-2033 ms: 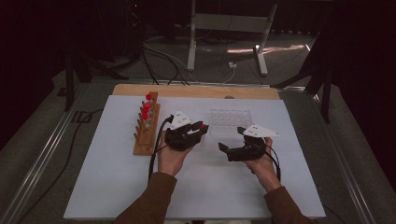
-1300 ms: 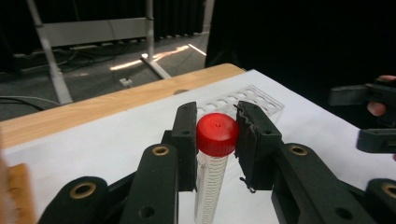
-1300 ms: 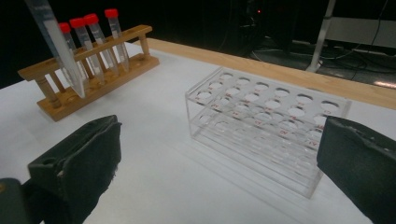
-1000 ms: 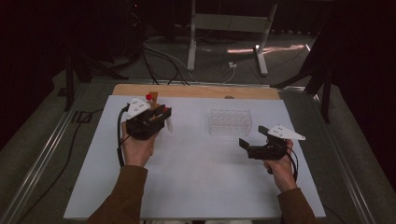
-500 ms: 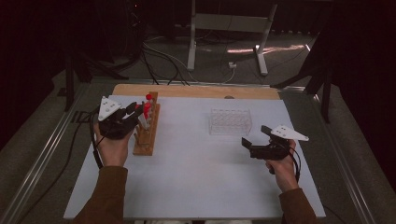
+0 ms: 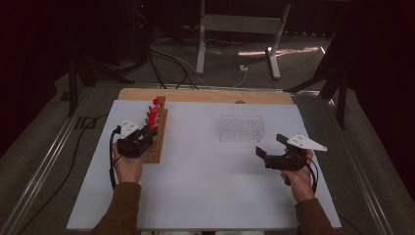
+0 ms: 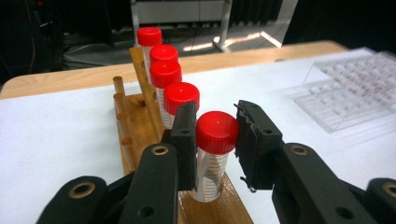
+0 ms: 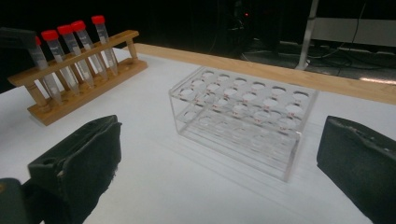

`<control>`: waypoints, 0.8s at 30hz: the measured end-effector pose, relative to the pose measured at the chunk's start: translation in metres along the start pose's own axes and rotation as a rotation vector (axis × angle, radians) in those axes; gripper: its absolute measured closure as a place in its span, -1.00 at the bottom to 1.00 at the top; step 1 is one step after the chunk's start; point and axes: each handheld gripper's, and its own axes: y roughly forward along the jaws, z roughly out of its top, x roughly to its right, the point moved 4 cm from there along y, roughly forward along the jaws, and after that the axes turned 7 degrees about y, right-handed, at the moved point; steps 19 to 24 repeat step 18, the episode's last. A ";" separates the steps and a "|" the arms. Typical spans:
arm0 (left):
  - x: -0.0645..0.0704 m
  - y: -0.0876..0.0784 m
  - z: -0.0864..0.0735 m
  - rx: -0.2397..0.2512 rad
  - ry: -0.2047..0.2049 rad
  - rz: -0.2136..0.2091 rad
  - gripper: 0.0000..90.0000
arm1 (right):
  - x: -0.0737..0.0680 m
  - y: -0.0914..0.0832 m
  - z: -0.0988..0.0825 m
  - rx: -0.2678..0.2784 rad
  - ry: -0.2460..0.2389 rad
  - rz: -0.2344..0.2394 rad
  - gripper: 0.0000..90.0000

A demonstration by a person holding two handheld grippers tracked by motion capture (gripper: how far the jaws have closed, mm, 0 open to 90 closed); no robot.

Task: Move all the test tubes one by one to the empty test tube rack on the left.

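I'm clamping my left gripper [image 7: 215,127] on the red cap of the nearest tube [image 7: 211,161], one pad pressing on each side of it. The tube is standing upright in the near end of the wooden rack [image 7: 140,122], so its long axis is running straight up between my jaws, and any lift is going to have to follow that line to clear the hole. Four more capped tubes are lining up behind it, the next one just beside my left pad (a tilt that way would knock it, I judge). The wooden rack is sitting toward the left edge of the table [image 6: 205,196], running near to far. The clear rack [image 8: 243,112] is waiting off to the right, toward the far edge, nearer my right gripper [image 6: 268,144], which I'm holding low over the table with its jaws wide apart and nothing between them.
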 end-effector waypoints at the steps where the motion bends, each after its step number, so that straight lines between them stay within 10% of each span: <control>1: 0.000 -0.002 -0.001 0.002 -0.002 0.000 0.51 | 0.000 -0.001 -0.001 -0.002 0.000 -0.003 -1.00; 7: -0.004 -0.038 -0.014 0.064 -0.026 0.017 -0.50 | -0.006 -0.014 -0.016 -0.017 -0.019 -0.006 -1.00; 13: -0.010 -0.085 -0.039 0.128 -0.026 0.055 -0.98 | -0.009 -0.032 -0.029 0.013 -0.039 -0.013 -1.00; 24: -0.009 -0.101 -0.041 0.157 -0.025 0.064 -0.99 | -0.010 -0.033 -0.029 0.034 -0.043 -0.013 -1.00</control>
